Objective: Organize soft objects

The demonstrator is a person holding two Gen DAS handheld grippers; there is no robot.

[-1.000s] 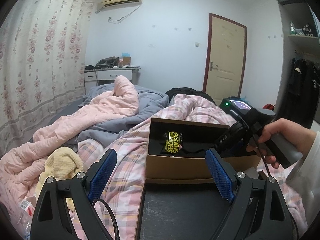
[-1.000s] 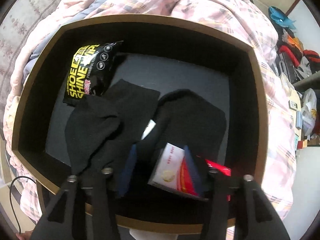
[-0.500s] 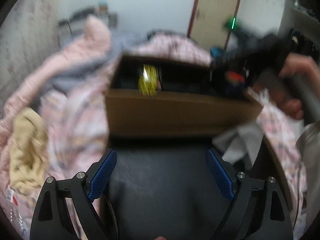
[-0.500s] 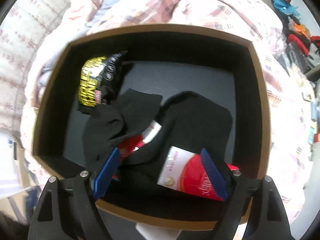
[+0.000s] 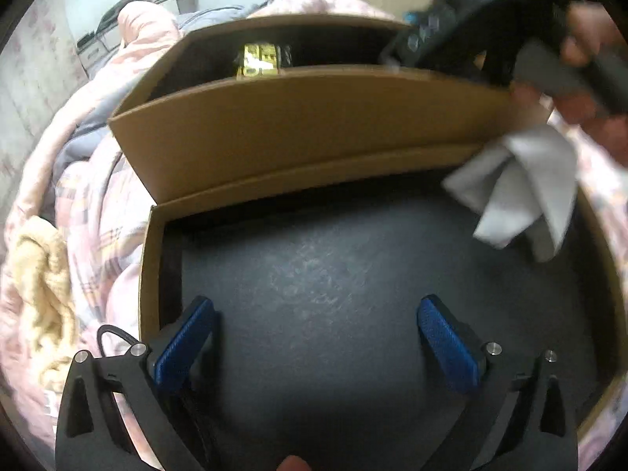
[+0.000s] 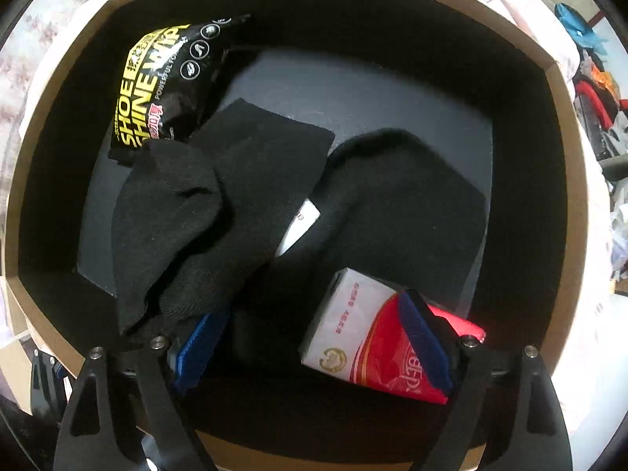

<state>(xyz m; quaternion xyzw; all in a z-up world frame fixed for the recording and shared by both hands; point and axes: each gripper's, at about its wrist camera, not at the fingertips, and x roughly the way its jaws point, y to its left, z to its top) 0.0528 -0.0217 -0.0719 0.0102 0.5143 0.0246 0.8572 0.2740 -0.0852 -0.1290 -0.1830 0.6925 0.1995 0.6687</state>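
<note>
My left gripper [image 5: 314,341] tips down over the bare box lid [image 5: 353,274], jaws opening wide with nothing between them; I judge it is clear to fetch another item. Beyond, a grey cloth [image 5: 518,192] lies at the lid's far corner. My right gripper [image 6: 314,341] points straight down into the cardboard box [image 6: 561,196], parted, pads either side of the red-and-white pack [image 6: 369,333] without a visible squeeze. Black socks [image 6: 235,204] and shoe wipes [image 6: 161,86] lie farther in.
</note>
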